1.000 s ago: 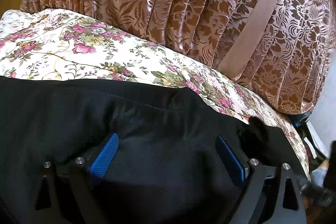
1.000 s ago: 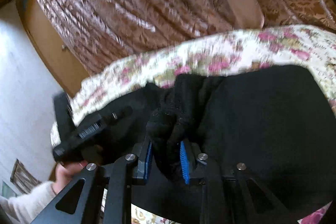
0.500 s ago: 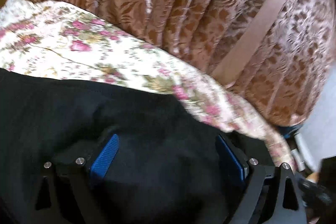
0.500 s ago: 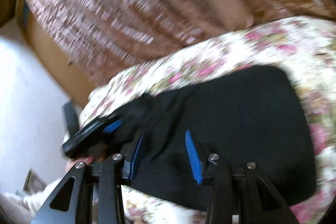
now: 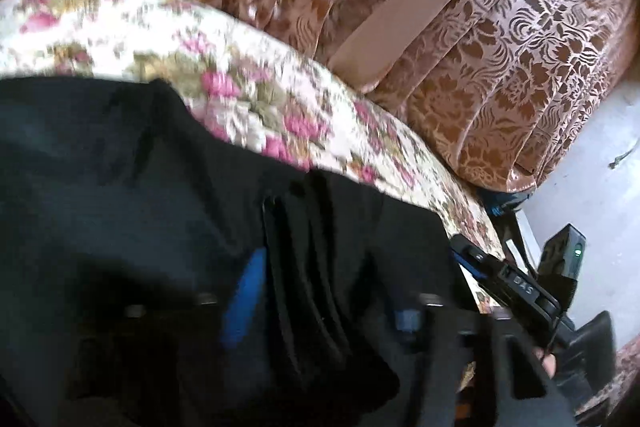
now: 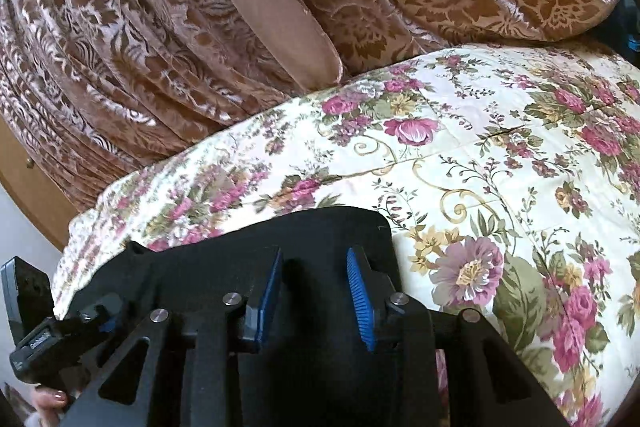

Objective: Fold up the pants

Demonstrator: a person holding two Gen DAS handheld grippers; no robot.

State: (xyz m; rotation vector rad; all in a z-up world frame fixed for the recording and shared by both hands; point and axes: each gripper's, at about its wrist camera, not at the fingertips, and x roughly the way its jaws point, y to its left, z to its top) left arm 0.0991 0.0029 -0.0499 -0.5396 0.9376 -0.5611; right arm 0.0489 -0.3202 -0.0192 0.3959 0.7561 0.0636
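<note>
The black pants [image 5: 120, 187] lie on a floral bedspread [image 5: 248, 75]. In the blurred left wrist view my left gripper [image 5: 320, 303] has a thick fold of the pants between its blue pads; the jaws look closed on it. My right gripper shows there too [image 5: 496, 275], at the right beside the pants. In the right wrist view my right gripper [image 6: 316, 291] is open and empty, hovering over the folded pants [image 6: 320, 231]. My left gripper [image 6: 60, 331] shows at the lower left at the pants' edge.
Brown patterned curtains [image 6: 200, 7] hang right behind the bed. The floral bedspread [image 6: 500, 167] stretches to the right of the pants. A wooden door edge [image 6: 24, 171] and white wall stand at the left; floor clutter [image 5: 520, 219] lies past the bed's end.
My right gripper has let go of the bunched pants, opened and pulled back. My left gripper has gone from wide open over the fabric to closed on a fold.
</note>
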